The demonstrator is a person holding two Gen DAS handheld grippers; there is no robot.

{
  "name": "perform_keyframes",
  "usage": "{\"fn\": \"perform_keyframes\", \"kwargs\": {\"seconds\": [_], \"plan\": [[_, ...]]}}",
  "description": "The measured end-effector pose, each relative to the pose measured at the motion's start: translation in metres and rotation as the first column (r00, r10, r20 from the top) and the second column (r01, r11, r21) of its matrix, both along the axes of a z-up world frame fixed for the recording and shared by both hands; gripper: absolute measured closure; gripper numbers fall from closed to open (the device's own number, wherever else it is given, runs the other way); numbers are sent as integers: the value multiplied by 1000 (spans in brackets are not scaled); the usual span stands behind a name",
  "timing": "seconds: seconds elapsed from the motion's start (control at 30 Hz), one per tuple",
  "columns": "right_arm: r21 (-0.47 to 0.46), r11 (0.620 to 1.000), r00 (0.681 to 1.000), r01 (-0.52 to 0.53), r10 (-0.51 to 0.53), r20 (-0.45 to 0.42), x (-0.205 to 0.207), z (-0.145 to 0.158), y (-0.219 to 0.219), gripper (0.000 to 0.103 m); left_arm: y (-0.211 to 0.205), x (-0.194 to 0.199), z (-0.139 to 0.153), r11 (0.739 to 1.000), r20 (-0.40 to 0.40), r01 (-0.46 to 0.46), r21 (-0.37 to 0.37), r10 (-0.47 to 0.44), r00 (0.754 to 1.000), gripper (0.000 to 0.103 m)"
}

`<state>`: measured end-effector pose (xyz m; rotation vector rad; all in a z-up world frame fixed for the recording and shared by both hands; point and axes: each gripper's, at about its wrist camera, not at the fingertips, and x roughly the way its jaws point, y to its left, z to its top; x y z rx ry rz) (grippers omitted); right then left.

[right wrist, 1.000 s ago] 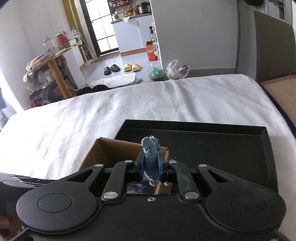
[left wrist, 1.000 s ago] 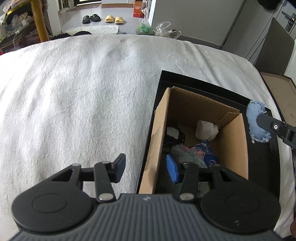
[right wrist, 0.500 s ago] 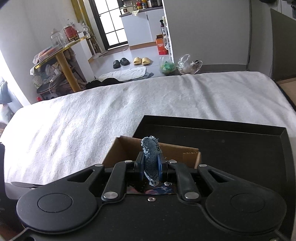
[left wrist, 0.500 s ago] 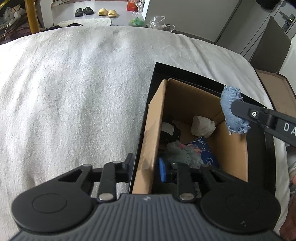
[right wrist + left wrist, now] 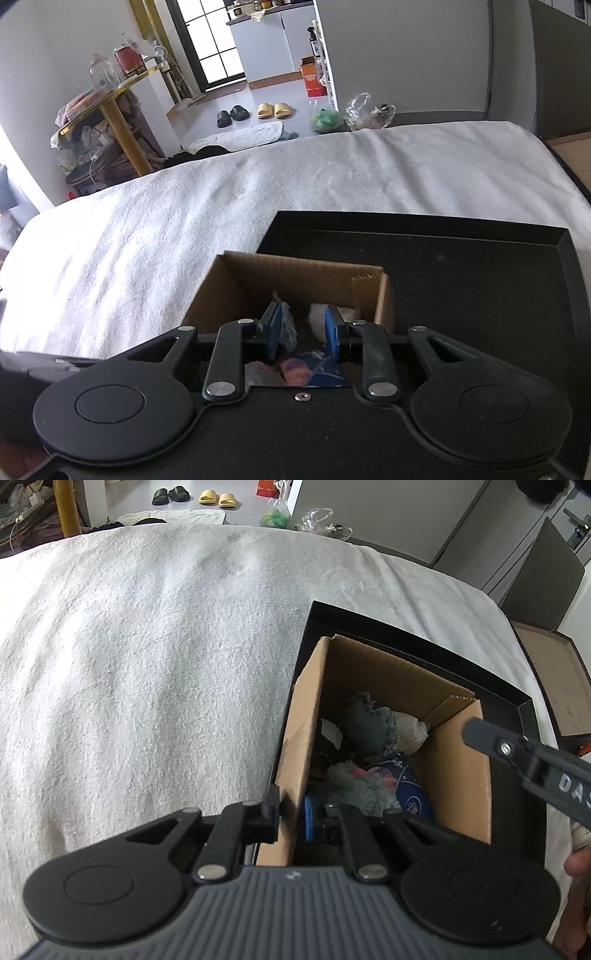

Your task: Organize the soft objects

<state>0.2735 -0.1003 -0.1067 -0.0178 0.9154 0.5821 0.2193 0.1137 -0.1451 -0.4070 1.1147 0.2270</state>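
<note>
White towel-covered bed (image 5: 147, 664), black tray (image 5: 524, 709) lying on it

Cardboard box (image 5: 454, 775) sits in the left part of a tray (image 5: 480, 266), which lies on a towel (image 5: 147, 664) covering the bed. Denim scrap (image 5: 371, 725), crumpled tissue (image 5: 410, 731), fluffy cloth (image 5: 354, 786) and printed pouch (image 5: 410, 786) lie inside the box. Slippers (image 5: 255, 110) rest on the floor beyond the bed, with bags (image 5: 351, 112) to their right.

Lived-in home. White-covered bed (image 5: 258, 192) as landmark: beyond its far edge, slippers (image 5: 275, 109) on tiled floor, plastic bags (image 5: 369, 110); further back kitchen cabinets (image 5: 266, 44); cluttered gold-legged table (image 5: 110, 107) off its left corner.
</note>
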Motion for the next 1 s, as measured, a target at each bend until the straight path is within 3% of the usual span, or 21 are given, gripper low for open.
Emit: {"fn": "perform_keyframes", "kwargs": {"seconds": [0.37,0.43,0.63,0.77,0.9,1.0], "plan": [[25,997,997,76,-76,-8,-26,20,-45,59,-18,-18,47,999,39,11,40,-13,999,86],[29,996,996,86,-86,-4,-32,25,-52,54,-22,-23,56,999,46,18,47,-20,999,81],[47,991,993,121,-122,2,-49,44,-73,39,-34,-43,85,997,88,40,71,-46,995,52],[61,987,989,146,-148,20,-62,58,-89,15,-41,-57,101,995,108,51,82,-59,992,35],[43,984,984,172,-174,43,-77,67,-100,1,-49,-73,114,993,124,61,97,-73,990,28],[40,982,981,186,-187,44,-86,74,-108,0,-52,-86,123,992,136,65,106,-79,988,24]]}}
